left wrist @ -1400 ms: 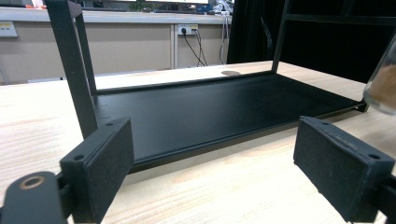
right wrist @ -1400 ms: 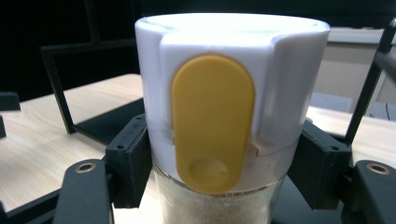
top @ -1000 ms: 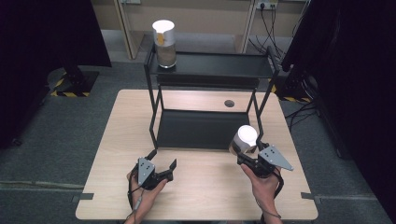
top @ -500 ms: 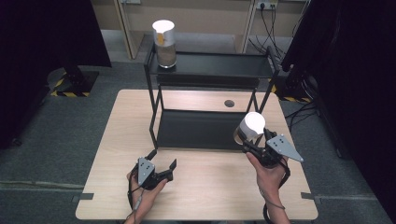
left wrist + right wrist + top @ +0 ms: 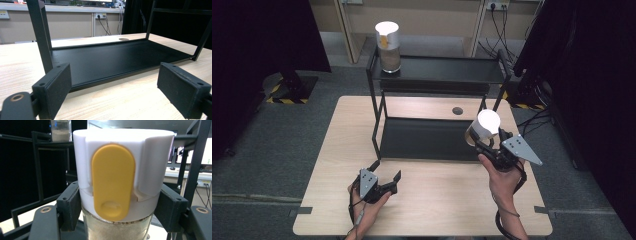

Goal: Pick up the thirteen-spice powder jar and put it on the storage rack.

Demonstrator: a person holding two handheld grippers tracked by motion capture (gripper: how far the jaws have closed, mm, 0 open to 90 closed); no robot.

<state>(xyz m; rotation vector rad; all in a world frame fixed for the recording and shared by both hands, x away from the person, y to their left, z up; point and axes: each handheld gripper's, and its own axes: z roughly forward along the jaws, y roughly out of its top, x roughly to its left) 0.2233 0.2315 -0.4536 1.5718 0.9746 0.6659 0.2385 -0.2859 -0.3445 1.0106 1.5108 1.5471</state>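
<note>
A clear jar (image 5: 484, 129) with a white lid, a yellow flap on it and pale grains inside (image 5: 117, 192), is lifted off the table at the rack's right front corner. My right gripper (image 5: 486, 146) is shut on it just under the lid, one pad on each side. A second, like jar (image 5: 387, 46) stands on the left end of the black rack's top shelf (image 5: 447, 67). My left gripper (image 5: 387, 175) rests low on the table in front of the rack, jaws open and nothing between its pads (image 5: 53, 87), facing the bottom shelf (image 5: 117, 57).
The black two-shelf metal rack stands on the far half of the wooden table (image 5: 432, 200). A round cable hole (image 5: 457, 110) lies behind its lower shelf. Dark curtains hang on both sides, and wall sockets with cables (image 5: 492, 20) are at the back.
My right gripper has risen with the jar, carrying it up and slightly right beside the rack's right front leg. The left gripper has stayed where it was.
</note>
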